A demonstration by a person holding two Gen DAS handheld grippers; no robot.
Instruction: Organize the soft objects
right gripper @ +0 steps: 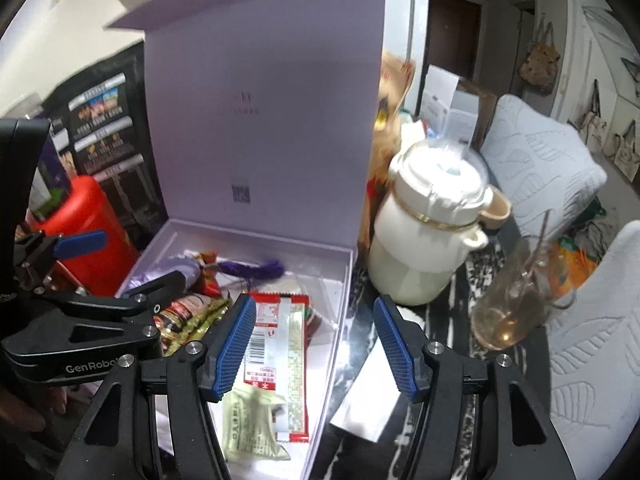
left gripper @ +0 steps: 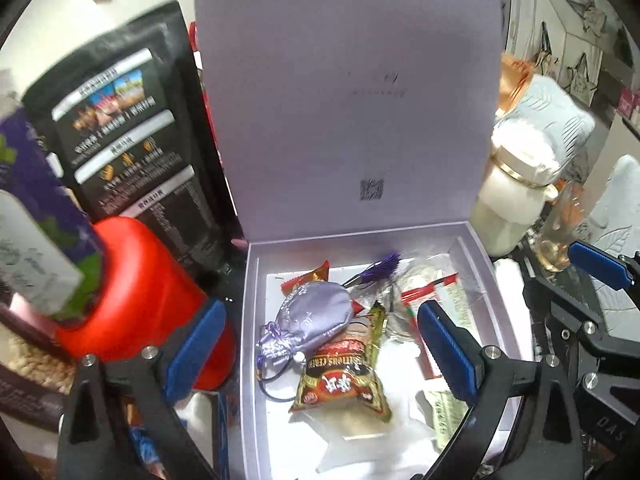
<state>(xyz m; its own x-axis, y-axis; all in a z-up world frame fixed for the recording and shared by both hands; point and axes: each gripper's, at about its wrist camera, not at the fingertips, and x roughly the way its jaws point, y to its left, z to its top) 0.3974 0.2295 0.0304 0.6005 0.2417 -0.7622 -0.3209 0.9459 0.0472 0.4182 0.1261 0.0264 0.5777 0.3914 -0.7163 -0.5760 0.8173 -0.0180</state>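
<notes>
Lilac box (left gripper: 256, 320) lower centre, lid up; satin pouch (left gripper: 316, 312) inside. Left gripper (left gripper: 320, 350) and right gripper (right gripper: 316, 344) spread, holding nothing.

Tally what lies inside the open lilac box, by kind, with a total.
Satin drawstring pouch: 1
Purple tassel: 1
Snack packets: 4, namely the gold-and-red one, the small red-orange one, the long red-and-clear one and the pale green sachet
Total: 6 that can be told apart in the box; clear wrapping at the back may hide more.
</notes>
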